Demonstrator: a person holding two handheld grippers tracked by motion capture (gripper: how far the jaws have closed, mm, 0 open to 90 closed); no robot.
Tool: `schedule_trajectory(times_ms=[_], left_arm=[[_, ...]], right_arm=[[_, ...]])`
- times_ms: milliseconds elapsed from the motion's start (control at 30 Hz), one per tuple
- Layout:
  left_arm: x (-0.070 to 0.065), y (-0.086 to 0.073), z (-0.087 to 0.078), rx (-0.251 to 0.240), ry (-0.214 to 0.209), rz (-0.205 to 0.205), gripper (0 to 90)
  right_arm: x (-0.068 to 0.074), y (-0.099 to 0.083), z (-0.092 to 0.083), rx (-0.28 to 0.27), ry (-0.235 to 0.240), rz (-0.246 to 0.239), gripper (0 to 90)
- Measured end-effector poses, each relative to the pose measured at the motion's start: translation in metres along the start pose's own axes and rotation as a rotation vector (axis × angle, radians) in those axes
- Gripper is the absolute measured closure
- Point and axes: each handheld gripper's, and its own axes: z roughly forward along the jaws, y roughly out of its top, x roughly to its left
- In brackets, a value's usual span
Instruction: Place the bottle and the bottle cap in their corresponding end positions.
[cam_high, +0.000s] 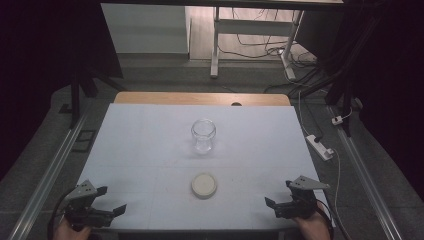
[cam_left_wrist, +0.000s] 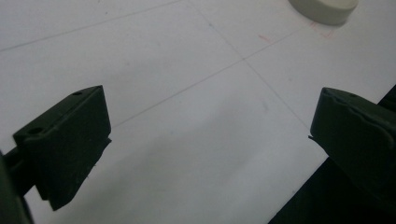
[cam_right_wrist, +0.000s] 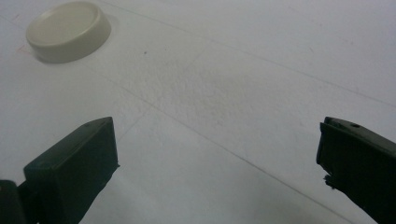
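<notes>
While both hands rest low at the near edge of the white worktop (cam_high: 150, 145), the left gripper (cam_high: 111, 200) and right gripper (cam_high: 277, 194) angle inward toward each other, fingers (cam_left_wrist: 70, 140) spread wide and holding nothing. Between them, slightly farther in, lies the cream lid (cam_high: 204, 184), flat. Beyond it stands the clear glass jar (cam_high: 203, 135), upright and uncovered, well apart from both grippers.

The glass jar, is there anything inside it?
The glass jar stands open and looks empty; the white table cover shows through it. Its lid lies apart, nearer the person.
</notes>
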Motion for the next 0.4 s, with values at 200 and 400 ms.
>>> schedule_trajectory(times_ms=[200, 400], left_arm=[[-0.0008, -0.0074, -0.0028, 0.035, 0.053, -0.008, 0.0], [-0.0007, -0.0079, -0.0032, 0.041, 0.065, -0.017, 0.0]], right_arm=[[-0.0003, -0.0022, -0.0046, 0.002, -0.003, 0.013, 0.0], [0.0010, -0.0019, -0.0032, 0.018, -0.012, 0.001, 0.0]])
